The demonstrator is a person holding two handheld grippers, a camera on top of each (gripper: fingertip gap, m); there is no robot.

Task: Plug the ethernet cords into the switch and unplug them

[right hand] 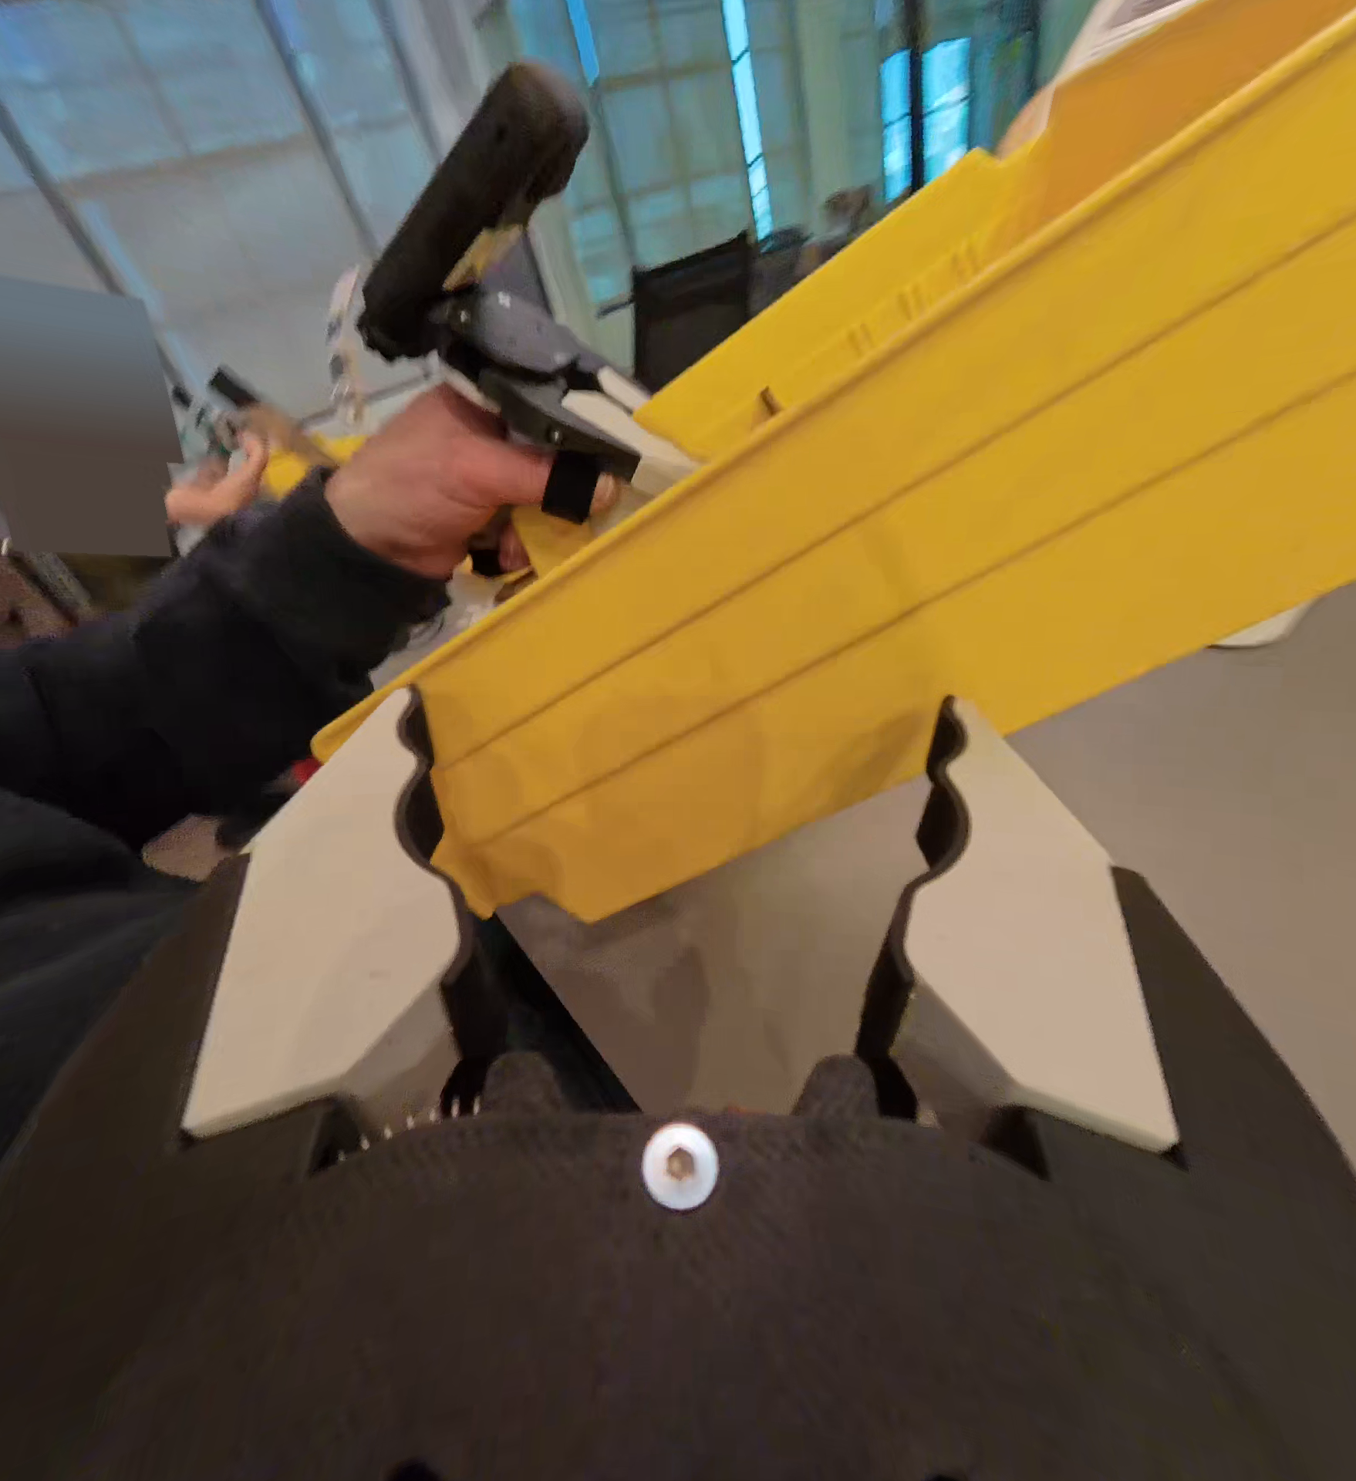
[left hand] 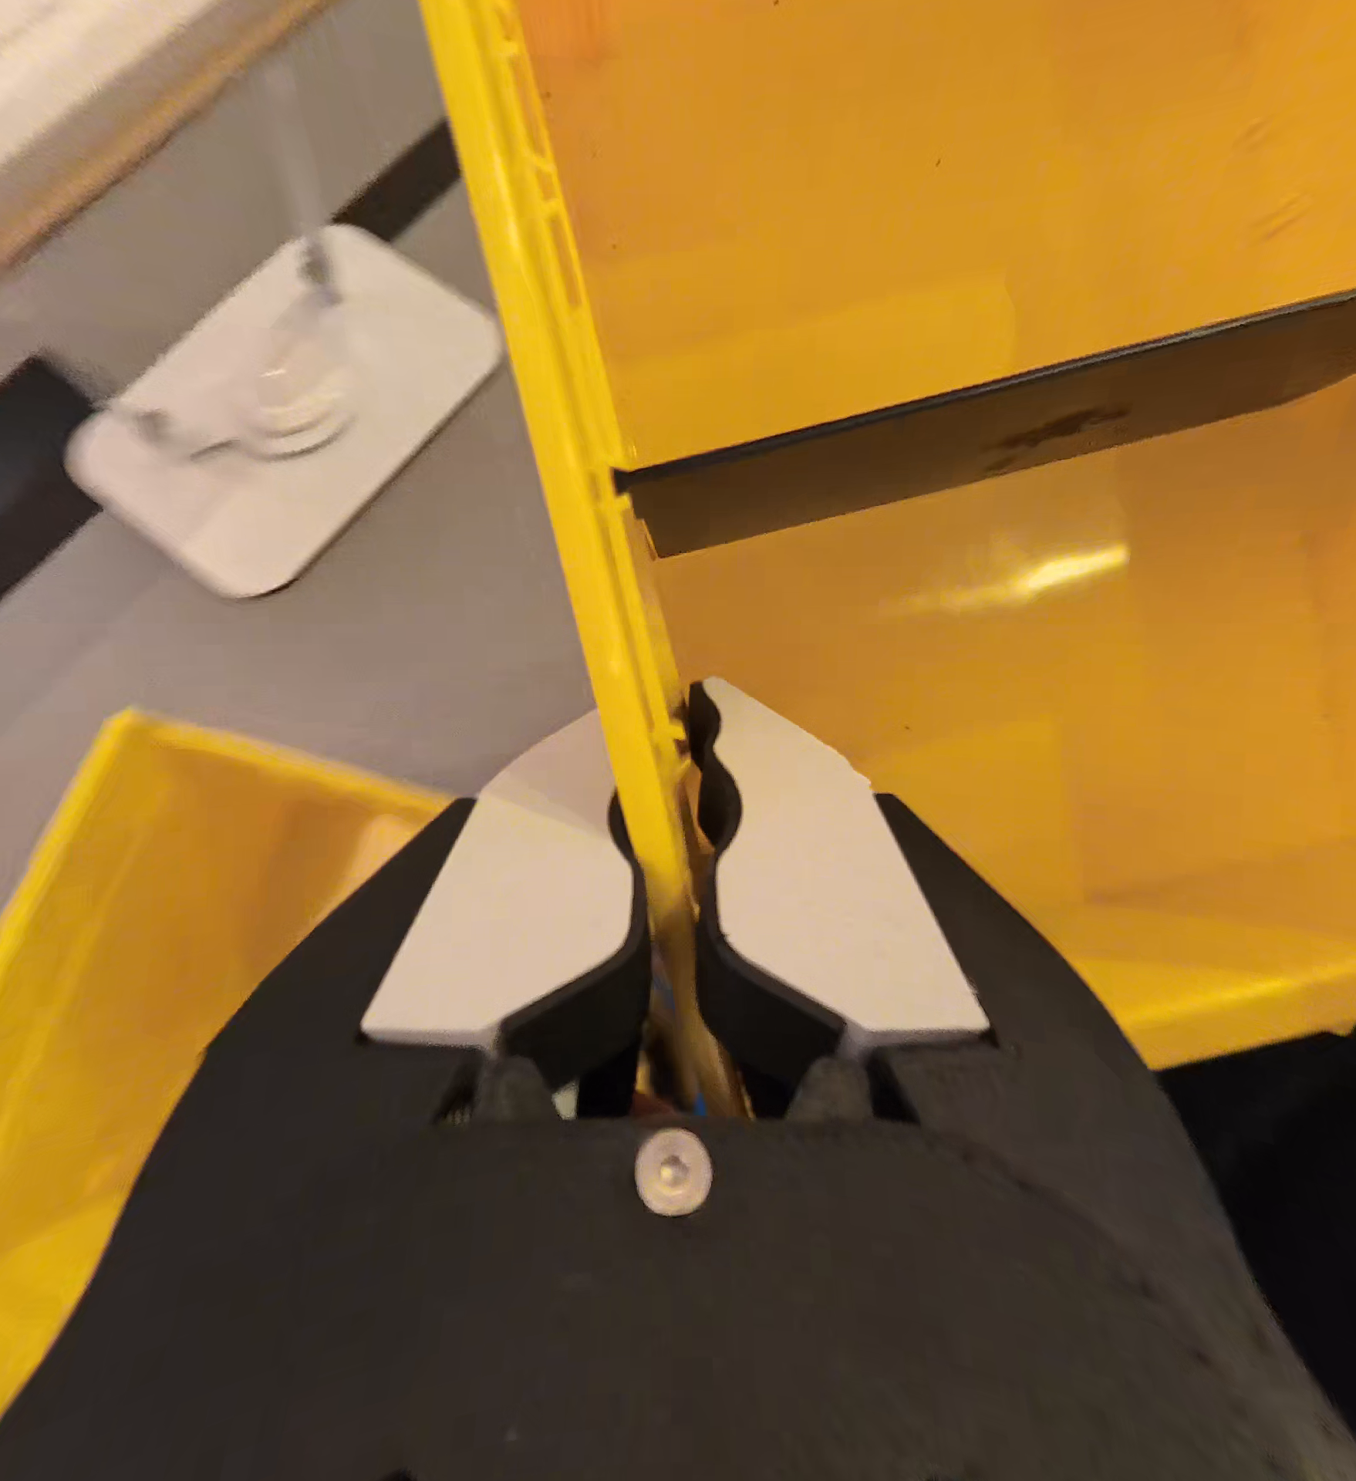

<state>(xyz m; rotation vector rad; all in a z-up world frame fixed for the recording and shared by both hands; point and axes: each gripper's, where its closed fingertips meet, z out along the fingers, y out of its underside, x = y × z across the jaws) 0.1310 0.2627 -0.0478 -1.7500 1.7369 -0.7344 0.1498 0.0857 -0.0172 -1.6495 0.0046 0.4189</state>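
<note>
No ethernet cord or switch shows in either view. My left gripper (left hand: 659,721) is shut on the side wall of a yellow plastic bin (left hand: 554,320) and holds it tilted up off the surface. A black divider (left hand: 979,449) crosses the inside of the bin. In the right wrist view the same bin (right hand: 979,521) slants across the frame, and its lower corner lies between the fingers of my right gripper (right hand: 679,761), which is wide open. The left gripper (right hand: 643,465), held by a hand (right hand: 418,489), shows there clamped on the bin's far rim.
A second yellow bin (left hand: 98,922) lies at the lower left. A white base plate (left hand: 282,417) of a stand sits on the grey floor beyond it. A dark sleeve (right hand: 178,681) fills the left of the right wrist view. A black chair (right hand: 691,304) stands behind. One gripper's finger ends stand about 20 cm off the other's.
</note>
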